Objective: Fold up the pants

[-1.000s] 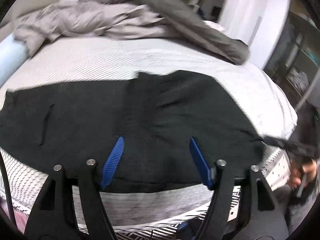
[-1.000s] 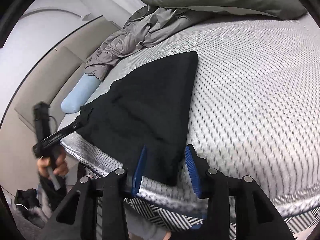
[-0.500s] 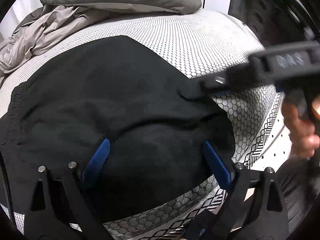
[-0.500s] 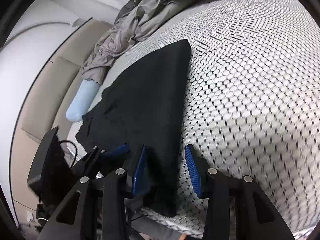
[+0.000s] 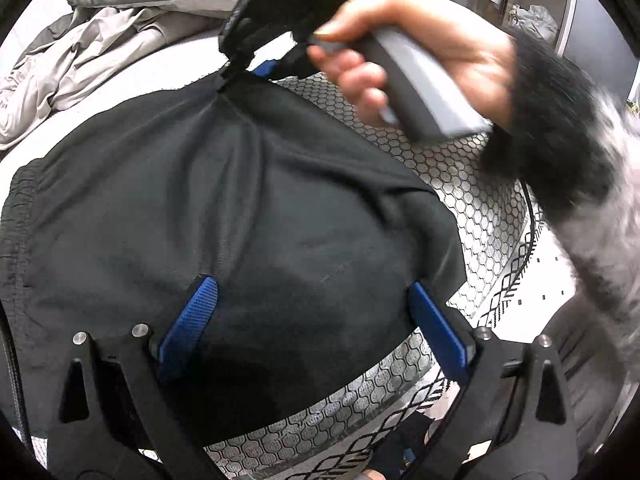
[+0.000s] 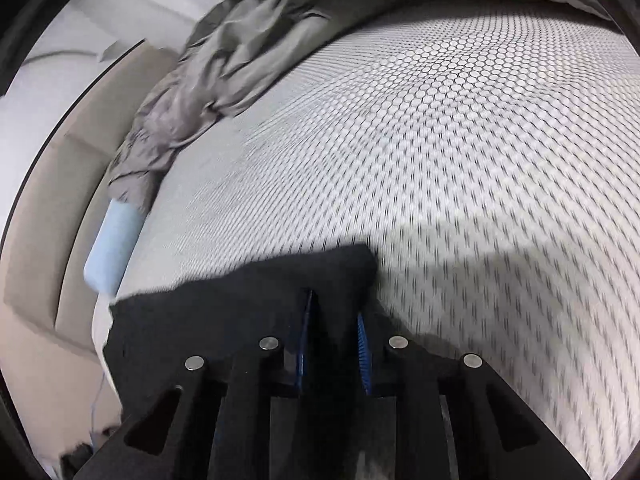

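Observation:
Black pants (image 5: pixel 240 200) lie doubled over on the honeycomb-patterned mattress (image 5: pixel 460 168). My left gripper (image 5: pixel 312 284) hovers over their near edge, jaws wide and still opening; the cloth lies under them, not pinched. A hand (image 5: pixel 420 40) holds my right gripper (image 5: pixel 236 76) at the far edge, and the cloth is drawn up into a tent at its tips. In the right wrist view the right gripper (image 6: pixel 334 308) is closing, with a fold of the pants (image 6: pixel 240 300) pressed between its blue pads (image 6: pixel 362 344).
A rumpled grey duvet (image 5: pixel 120 40) is heaped at the far side of the bed (image 6: pixel 220 60). A light blue pillow (image 6: pixel 114 236) lies against a beige headboard (image 6: pixel 60 200). The person's fuzzy sleeve (image 5: pixel 560 140) crosses the right. The mattress edge drops off near the left gripper.
The right gripper swept from the pants' right end across to their far edge, narrowing on the cloth it carries. The left gripper's jaws spread wider and it held nearly still.

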A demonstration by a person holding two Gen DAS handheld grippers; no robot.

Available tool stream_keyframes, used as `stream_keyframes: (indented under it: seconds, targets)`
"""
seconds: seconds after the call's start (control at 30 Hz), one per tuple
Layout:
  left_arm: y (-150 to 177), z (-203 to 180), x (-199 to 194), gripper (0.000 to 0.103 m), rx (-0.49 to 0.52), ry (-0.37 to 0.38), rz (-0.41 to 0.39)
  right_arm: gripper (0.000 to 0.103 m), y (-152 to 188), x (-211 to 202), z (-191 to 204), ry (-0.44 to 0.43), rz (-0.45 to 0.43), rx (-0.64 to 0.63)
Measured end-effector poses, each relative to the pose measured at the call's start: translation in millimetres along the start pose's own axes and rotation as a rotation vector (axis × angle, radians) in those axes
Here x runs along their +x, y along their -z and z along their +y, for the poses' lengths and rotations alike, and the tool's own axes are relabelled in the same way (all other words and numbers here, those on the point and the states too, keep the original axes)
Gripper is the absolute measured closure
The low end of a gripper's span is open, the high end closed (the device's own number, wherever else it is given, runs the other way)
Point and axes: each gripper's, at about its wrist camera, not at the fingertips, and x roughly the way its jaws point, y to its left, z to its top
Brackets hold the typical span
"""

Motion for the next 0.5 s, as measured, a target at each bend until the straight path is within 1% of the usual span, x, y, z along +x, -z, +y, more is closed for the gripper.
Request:
stream_keyframes:
  seconds: [0.07, 0.13, 0.17, 0.2, 0.23, 0.27, 0.33, 0.37, 0.4, 0.43, 0.47, 0.5]
  targets:
    - [2, 1, -3, 0.004, -0.014, 0.025, -0.019, 0.079, -11, 5, -3, -0.006, 0.021, 0.023]
    - [4, 6, -10, 0.004, -0.028, 0.05, -0.052, 0.07, -5, -10, -2, -0.029, -0.007, 0.038]
    - [6, 10, -17, 0.004, -0.042, 0.07, -0.067, 0.06, 6, -21, -2, -0.045, -0.01, 0.031]
    - [7, 15, -23, 0.004, -0.057, 0.09, -0.079, 0.057, 23, -34, -1, -0.059, -0.015, 0.023]
    - [7, 25, -33, 0.004, -0.088, 0.115, -0.096, 0.057, 43, -45, -2, -0.07, -0.014, 0.013]
    - [8, 33, -39, 0.004, -0.114, 0.124, -0.109, 0.057, 61, -52, 0, -0.069, 0.018, -0.005]
    - [7, 53, -54, 0.004, -0.174, 0.114, -0.139, 0.058, 90, -63, 2, -0.088, 0.039, -0.01]
    - [7, 62, -59, 0.004, -0.196, 0.106, -0.15, 0.066, 105, -68, 4, -0.114, 0.035, -0.007]
    - [7, 70, -63, 0.004, -0.211, 0.094, -0.152, 0.076, 115, -68, 5, -0.128, 0.033, -0.008]
    - [6, 79, -67, 0.004, -0.232, 0.061, -0.146, 0.078, 122, -68, 6, -0.123, 0.017, -0.006]
    - [5, 87, -70, 0.004, -0.248, 0.027, -0.143, 0.087, 126, -71, 6, -0.106, -0.006, -0.014]
    - [4, 93, -73, 0.004, -0.259, 0.004, -0.144, 0.09, 123, -71, 8, -0.099, -0.018, -0.024]
